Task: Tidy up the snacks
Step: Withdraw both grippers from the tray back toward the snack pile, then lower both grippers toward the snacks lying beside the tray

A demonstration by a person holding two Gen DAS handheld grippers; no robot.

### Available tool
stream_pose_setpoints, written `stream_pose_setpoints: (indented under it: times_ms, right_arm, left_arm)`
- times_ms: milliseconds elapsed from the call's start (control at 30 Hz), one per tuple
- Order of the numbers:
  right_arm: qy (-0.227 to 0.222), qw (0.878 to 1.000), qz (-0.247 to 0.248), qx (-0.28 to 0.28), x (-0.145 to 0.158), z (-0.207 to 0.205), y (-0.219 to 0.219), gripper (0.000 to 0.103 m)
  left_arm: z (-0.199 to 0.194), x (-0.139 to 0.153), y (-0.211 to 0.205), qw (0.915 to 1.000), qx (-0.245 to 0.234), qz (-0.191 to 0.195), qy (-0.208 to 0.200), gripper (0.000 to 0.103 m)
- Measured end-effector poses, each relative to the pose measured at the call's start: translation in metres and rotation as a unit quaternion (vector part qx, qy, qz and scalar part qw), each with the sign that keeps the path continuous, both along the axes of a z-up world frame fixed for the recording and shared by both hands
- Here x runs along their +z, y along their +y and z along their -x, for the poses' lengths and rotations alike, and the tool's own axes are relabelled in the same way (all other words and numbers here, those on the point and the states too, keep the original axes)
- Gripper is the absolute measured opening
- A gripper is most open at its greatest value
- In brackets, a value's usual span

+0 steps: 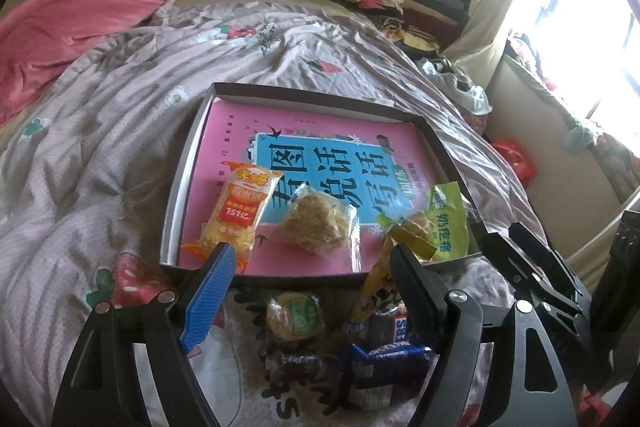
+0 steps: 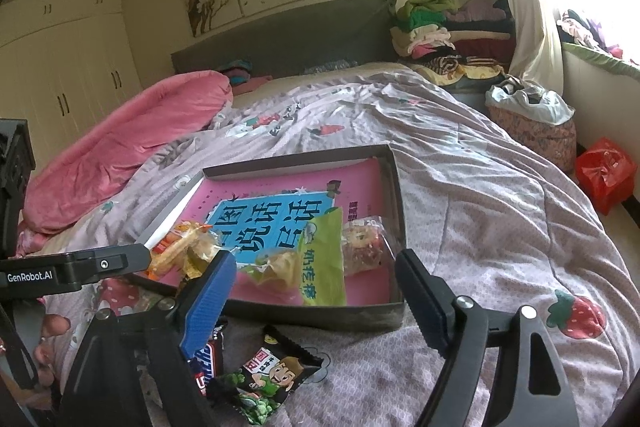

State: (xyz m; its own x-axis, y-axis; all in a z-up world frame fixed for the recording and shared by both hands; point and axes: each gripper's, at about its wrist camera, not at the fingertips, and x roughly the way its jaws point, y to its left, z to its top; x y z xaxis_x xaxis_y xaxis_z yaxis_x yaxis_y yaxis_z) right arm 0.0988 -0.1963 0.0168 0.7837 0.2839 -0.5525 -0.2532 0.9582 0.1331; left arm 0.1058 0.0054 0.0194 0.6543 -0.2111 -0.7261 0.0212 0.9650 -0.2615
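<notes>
A shallow dark box [image 1: 188,163] lined with a pink and blue book lies on the bed; it also shows in the right wrist view [image 2: 394,195]. Inside lie an orange cracker pack [image 1: 236,215], a clear pack of crumbly biscuit [image 1: 318,223], a green candy pack [image 1: 448,223] and, in the right wrist view, a clear red-speckled pack [image 2: 366,243]. Loose snacks lie in front of the box: a round green-labelled pack [image 1: 296,315], a Snickers bar [image 1: 394,327], a blue Oreo pack [image 1: 384,359], a cartoon pack [image 2: 276,375]. My left gripper [image 1: 310,263] is open and empty above them. My right gripper [image 2: 316,275] is open and empty.
The bed has a rumpled grey quilt with strawberry prints [image 2: 472,187] and a pink duvet [image 1: 72,23] at the far left. Folded clothes [image 2: 424,31] pile by the headboard. A red bag [image 2: 604,175] and a filled basket [image 2: 532,119] stand on the floor at the right.
</notes>
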Motion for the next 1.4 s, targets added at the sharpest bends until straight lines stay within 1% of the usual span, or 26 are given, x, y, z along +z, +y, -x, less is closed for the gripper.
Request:
stream_pose_setpoints:
  times_ms: [600, 1100, 1400]
  right_arm:
    - [-0.009, 1.0, 0.0, -0.013, 0.01, 0.011, -0.004, 0.082]
    - [-0.001, 1.0, -0.001, -0.006, 0.011, 0.017, 0.0, 0.082]
    - [0.005, 1.0, -0.001, 0.011, 0.012, 0.023, 0.006, 0.082]
  left_arm:
    - [0.015, 0.013, 0.019, 0.9998, 0.015, 0.004, -0.015, 0.08]
    - [0.023, 0.008, 0.028, 0.9998, 0.018, -0.003, -0.007, 0.08]
    - [0.028, 0.003, 0.032, 0.9998, 0.019, -0.007, 0.001, 0.08]
